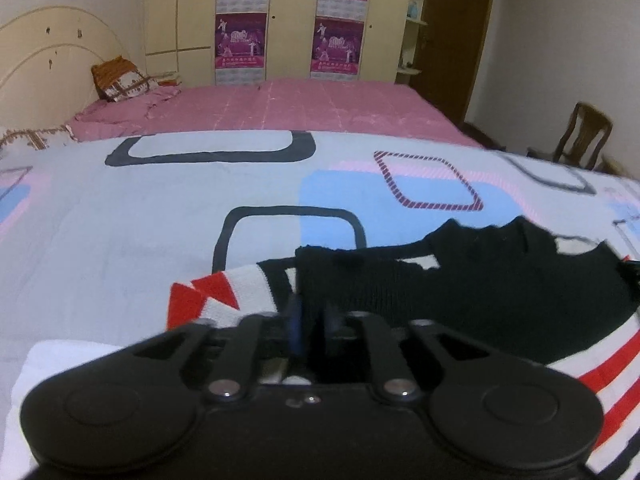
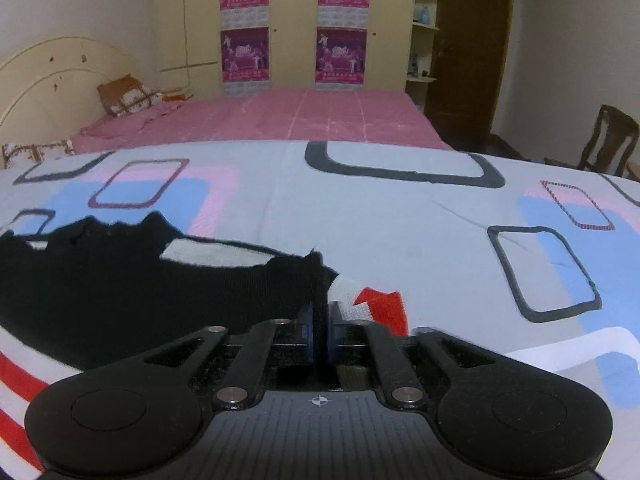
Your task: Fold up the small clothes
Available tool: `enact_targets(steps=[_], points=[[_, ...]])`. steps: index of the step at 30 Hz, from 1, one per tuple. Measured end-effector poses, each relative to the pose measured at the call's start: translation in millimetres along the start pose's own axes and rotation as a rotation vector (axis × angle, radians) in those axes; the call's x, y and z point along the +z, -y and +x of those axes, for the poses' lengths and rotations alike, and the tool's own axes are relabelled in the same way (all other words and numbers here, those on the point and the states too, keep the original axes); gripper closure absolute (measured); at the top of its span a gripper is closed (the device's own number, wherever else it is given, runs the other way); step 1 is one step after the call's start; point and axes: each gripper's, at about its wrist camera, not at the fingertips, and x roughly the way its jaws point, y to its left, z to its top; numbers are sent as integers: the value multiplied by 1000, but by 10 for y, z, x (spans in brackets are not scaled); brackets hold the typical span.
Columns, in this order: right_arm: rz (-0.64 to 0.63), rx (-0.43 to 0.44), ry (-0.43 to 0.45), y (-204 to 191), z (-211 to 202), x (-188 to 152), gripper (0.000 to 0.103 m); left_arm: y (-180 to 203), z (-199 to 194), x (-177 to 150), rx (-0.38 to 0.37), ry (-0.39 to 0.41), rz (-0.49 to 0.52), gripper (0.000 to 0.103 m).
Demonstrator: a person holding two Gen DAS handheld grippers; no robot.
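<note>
A small knitted sweater (image 1: pixel 460 292), black with white and red stripes, lies on the patterned bedsheet (image 1: pixel 160 220). My left gripper (image 1: pixel 310 320) is shut on the sweater's black hem at its left corner. The sweater also shows in the right wrist view (image 2: pixel 140 292). My right gripper (image 2: pixel 319 328) is shut on its black hem at the right corner, beside a red and white sleeve (image 2: pixel 372 304). Both hold the fabric low over the bed.
The patterned sheet (image 2: pixel 400 232) covers the near bed. A pink bed (image 1: pixel 300 108) with pillows (image 1: pixel 120 80) lies beyond. A wardrobe (image 1: pixel 288 20) with posters stands at the back. A wooden chair (image 1: pixel 580 136) stands at the right by a dark door (image 2: pixel 468 40).
</note>
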Motion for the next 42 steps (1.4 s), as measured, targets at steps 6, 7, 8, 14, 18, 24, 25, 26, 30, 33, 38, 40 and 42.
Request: enact_targets(steps=[6,7,8,14,18,24,25,26,30,33,38,40,42], points=[[-36,169,48,-247,-445,37,70,266,-561,-78,-26,146,2,36],[-61,212,32,-366,-450,13,70,406,-585,-99,-71,140,29,36],[-89,248,25,-511,-442,-16,70,550,-565,-111,-104,120,60,37],[-183,357,-49,-1128,-205,-129,70,1063,-219,-182,-169,-2,163,32],[-202,144,-11,-793,-145,-179,70,584,-208,-216,17,3,110,32],[-133,71,-64,-302,-120,-85,69,400,-310,-206,22,20,97,31],[-131,61,-64,-357,-176,-65,66,467,-370,-198,30,26,96,30],[-136,57,-37,-397,-298,-70,45,532,-469,-212,18,53,99,26],[-165,218,-5,-725,-610,-240,43,934,-641,-353,-62,64,121,26],[-206,288,-58,-1017,-612,-407,61,1121,-602,-504,-114,7,103,32],[-230,216,-61,-1034,-591,-517,61,1116,-602,-612,-68,-6,165,27],[-188,108,-70,-788,-601,-540,61,905,-673,-648,-18,1,147,25],[-78,51,-101,-399,-627,-600,57,615,-747,-709,31,0,105,23]])
